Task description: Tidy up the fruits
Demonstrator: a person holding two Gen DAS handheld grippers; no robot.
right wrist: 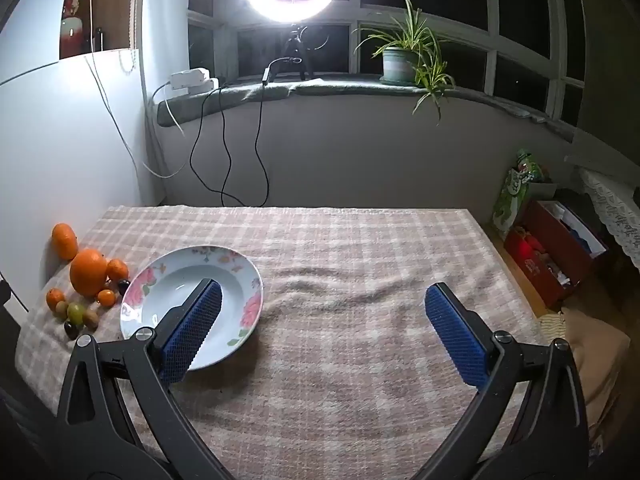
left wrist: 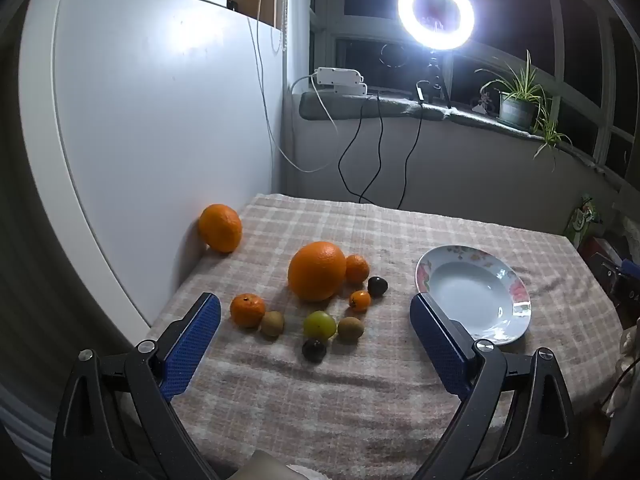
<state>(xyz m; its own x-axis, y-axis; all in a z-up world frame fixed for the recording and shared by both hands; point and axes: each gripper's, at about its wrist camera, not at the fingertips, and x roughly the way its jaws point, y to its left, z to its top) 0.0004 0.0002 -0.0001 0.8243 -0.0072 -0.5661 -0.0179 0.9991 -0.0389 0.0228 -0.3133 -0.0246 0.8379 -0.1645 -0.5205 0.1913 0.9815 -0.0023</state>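
Fruits lie on a checked cloth: a big orange [left wrist: 317, 271], an orange by the wall [left wrist: 220, 227], several small mandarins [left wrist: 247, 310], two kiwis [left wrist: 351, 328], a green fruit [left wrist: 319, 325] and two dark fruits [left wrist: 314, 349]. A floral plate [left wrist: 476, 294] lies empty to their right; it also shows in the right wrist view [right wrist: 240, 268]. My left gripper [left wrist: 316, 312] is open and empty, just short of the fruit cluster. My right gripper [right wrist: 324, 300] is open and empty, its left finger over the plate. The fruits [right wrist: 89, 272] lie left of it.
A white panel [left wrist: 160, 120] borders the table on the left. A ring light [left wrist: 436, 12], cables, a power strip [left wrist: 340, 78] and a potted plant [right wrist: 400, 62] are on the windowsill behind. Boxes and bags [right wrist: 552, 248] stand on the floor past the table's right edge.
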